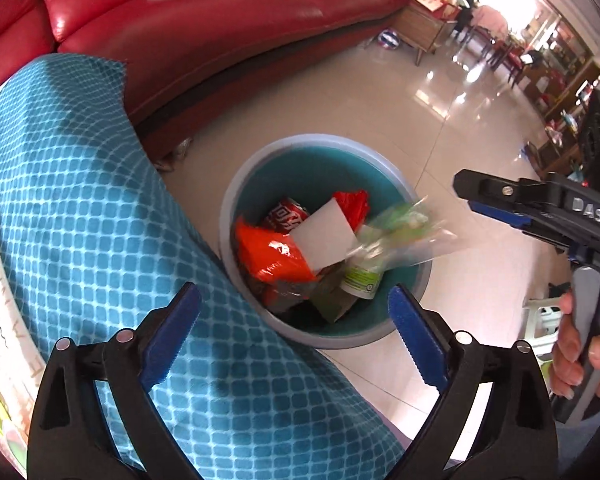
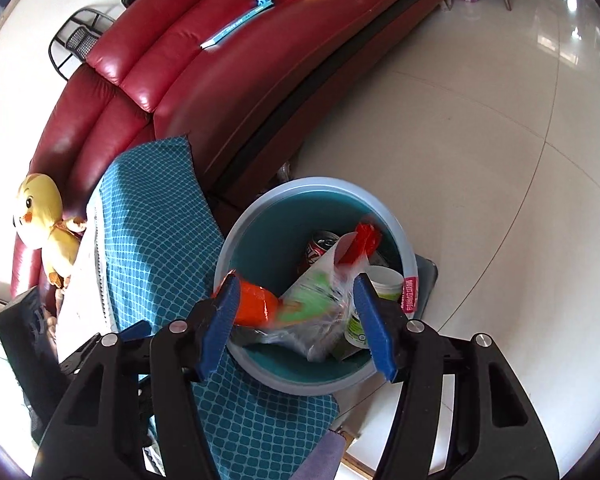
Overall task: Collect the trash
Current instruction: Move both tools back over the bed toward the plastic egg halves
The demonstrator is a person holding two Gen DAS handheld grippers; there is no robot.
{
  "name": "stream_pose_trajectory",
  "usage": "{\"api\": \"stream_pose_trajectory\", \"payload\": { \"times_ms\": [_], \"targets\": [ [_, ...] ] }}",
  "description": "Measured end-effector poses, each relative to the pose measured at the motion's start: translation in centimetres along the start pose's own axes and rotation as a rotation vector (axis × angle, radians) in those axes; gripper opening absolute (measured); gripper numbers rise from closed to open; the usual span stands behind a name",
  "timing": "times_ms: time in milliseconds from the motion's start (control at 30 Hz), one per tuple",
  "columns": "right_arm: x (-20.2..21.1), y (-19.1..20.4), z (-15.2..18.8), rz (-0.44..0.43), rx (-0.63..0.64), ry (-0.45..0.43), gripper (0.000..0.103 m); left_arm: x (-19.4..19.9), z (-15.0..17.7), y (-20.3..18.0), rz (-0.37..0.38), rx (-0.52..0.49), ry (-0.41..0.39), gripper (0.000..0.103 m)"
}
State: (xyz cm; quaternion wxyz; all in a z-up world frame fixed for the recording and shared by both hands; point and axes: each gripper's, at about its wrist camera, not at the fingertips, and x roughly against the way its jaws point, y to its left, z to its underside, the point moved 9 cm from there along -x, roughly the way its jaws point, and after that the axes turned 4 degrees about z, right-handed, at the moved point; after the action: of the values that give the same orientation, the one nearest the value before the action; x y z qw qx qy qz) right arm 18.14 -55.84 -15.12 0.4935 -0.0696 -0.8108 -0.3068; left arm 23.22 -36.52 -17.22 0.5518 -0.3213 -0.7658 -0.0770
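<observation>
At the left of the left wrist view a teal cloth with a pale grid pattern (image 1: 112,216) drapes over a table edge and fills the frame down to the bottom. Low in the middle, the left gripper (image 1: 294,334) has its blue-padded jaws spread wide with nothing between them; it points down at the round teal waste bin with a grey rim (image 1: 324,236) on the cream tiled floor (image 1: 400,112). Inside the bin lie an orange plastic wrapper (image 1: 268,252), a red drink can (image 1: 286,216), a white square card (image 1: 326,236) and a white tub with a green label (image 1: 362,278).

Right of centre, a clear plastic bag with green print (image 1: 404,230) shows as a motion-blurred smear over the bin's right rim, partly inside. It touches neither tool, so it looks to be loose in the air. At the far right the right gripper (image 1: 496,204) reaches in from the edge, its tip well apart from the bag.

In the right wrist view the jaws stand wide apart, empty, and the same blurred bag (image 2: 320,304) lies between and beyond them, over the bin's mouth. The bag's long axis runs from lower left to upper right in this view, toward the red wrapper. My judgement: the right tool is the nearer one, directly above, and the bag is heading down into the bin.

A dark red leather sofa (image 2: 220,80) crosses the top.
</observation>
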Motion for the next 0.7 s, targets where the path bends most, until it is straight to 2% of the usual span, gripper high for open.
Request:
{"api": "stream_pose_trajectory", "payload": {
  "times_ms": [167, 267, 367, 700],
  "targets": [
    [-0.8, 0.6, 0.1, 0.002, -0.004, 0.016, 0.057, 0.4, 0.8, 0.5, 0.006, 0.018, 0.008, 0.096],
    [-0.8, 1.1, 0.2, 0.005, 0.004, 0.024, 0.070, 0.9, 1.4, 0.7, 0.012, 0.025, 0.006, 0.096],
    [-0.6, 1.5, 0.4, 0.029, 0.016, 0.032, 0.078, 1.5, 2.0, 0.9, 0.022, 0.037, -0.002, 0.096],
    [0.4, 3.6, 2.9, 0.049, 0.045, 0.062, 0.078, 4.8, 4.4, 2.5, 0.016, 0.080, -0.038, 0.096]
  ]
}}
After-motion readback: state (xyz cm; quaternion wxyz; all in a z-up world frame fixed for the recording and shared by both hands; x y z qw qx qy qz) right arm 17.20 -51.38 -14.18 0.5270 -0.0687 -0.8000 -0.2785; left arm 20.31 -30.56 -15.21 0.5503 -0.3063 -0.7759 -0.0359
